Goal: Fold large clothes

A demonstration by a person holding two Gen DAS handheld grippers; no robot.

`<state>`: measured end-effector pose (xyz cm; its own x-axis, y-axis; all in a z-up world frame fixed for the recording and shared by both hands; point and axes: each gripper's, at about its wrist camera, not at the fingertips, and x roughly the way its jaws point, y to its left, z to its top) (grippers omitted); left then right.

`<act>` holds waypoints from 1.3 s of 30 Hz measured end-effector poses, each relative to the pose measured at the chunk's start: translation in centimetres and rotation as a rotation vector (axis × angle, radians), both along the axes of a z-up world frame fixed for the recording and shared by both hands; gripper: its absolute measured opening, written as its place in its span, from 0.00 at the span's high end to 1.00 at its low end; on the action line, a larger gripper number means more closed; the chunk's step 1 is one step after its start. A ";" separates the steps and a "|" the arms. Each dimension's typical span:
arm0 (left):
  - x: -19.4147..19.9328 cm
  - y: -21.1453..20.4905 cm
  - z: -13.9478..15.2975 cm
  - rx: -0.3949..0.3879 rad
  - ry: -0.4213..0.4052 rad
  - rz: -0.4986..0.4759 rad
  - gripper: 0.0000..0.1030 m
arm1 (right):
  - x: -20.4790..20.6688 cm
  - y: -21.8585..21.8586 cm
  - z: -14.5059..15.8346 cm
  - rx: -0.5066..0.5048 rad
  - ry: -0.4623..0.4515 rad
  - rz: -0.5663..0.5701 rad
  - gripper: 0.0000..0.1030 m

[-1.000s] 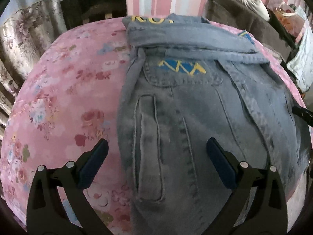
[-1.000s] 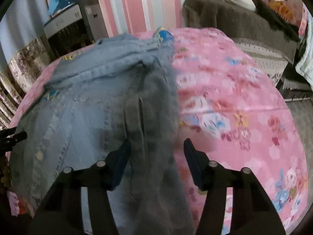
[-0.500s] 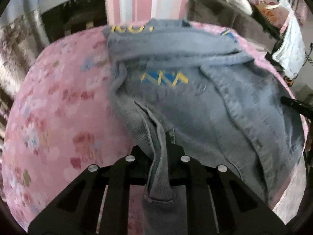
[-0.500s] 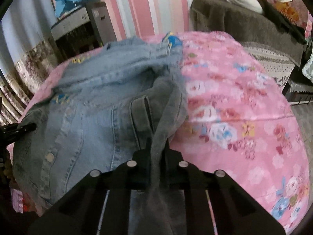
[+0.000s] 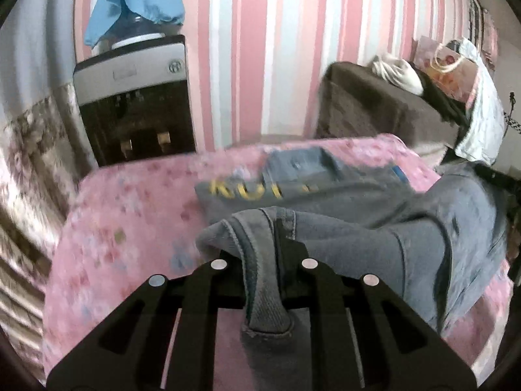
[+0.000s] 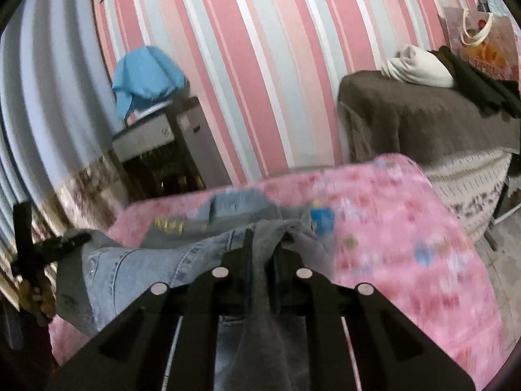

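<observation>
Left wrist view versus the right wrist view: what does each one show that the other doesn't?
Only the left view shows the left gripper shut on the denim jacket, and the dispenser's taps. Only the right view shows the right gripper shut on it. Both share the pink floral cover, blue cloth and striped wall.

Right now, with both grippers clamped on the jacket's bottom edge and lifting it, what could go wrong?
1. The left gripper pinches only a narrow strip of the denim jacket; the heavy cloth could slip out.
2. The right gripper holds a bunched fold, so the hem may land creased.
3. Dragging could ruck the pink floral sheet underneath.
</observation>
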<state>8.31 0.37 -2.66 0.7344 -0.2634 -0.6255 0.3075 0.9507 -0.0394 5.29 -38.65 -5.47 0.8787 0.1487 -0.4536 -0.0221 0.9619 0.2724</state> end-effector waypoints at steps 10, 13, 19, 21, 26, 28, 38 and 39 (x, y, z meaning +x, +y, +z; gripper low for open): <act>12.5 -2.7 -8.0 0.128 0.136 0.016 0.85 | 14.0 -1.0 -7.7 -0.155 0.233 -0.044 0.89; 13.8 -3.1 -10.5 0.152 0.162 0.003 0.83 | 14.9 -1.8 -10.0 -0.112 0.264 -0.049 0.77; 13.1 -3.2 -9.8 0.162 0.144 -0.019 0.80 | 12.7 -2.9 -8.3 -0.020 0.199 -0.034 0.37; 12.5 -2.6 -9.0 0.127 0.148 -0.018 0.76 | 10.7 -2.8 -6.8 -0.015 0.134 -0.037 0.34; 9.9 -1.6 -7.5 0.023 0.150 -0.009 0.27 | 7.0 -2.3 -5.2 -0.026 0.101 -0.026 0.34; 8.4 -1.4 -7.0 0.035 0.105 0.030 0.03 | 5.8 -2.1 -5.6 -0.036 0.119 -0.022 0.34; 3.2 2.4 -9.2 -0.011 0.172 0.086 0.04 | 2.4 -3.2 -10.1 0.019 0.196 -0.036 0.34; 3.3 2.6 -9.7 -0.023 0.191 0.086 0.04 | 2.5 -3.4 -10.4 0.029 0.197 -0.036 0.34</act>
<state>11.62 2.97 -12.34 0.6231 -0.2209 -0.7503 0.2105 0.9712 -0.1112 7.76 -42.06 -15.84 0.7786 0.1339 -0.6131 0.0687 0.9529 0.2954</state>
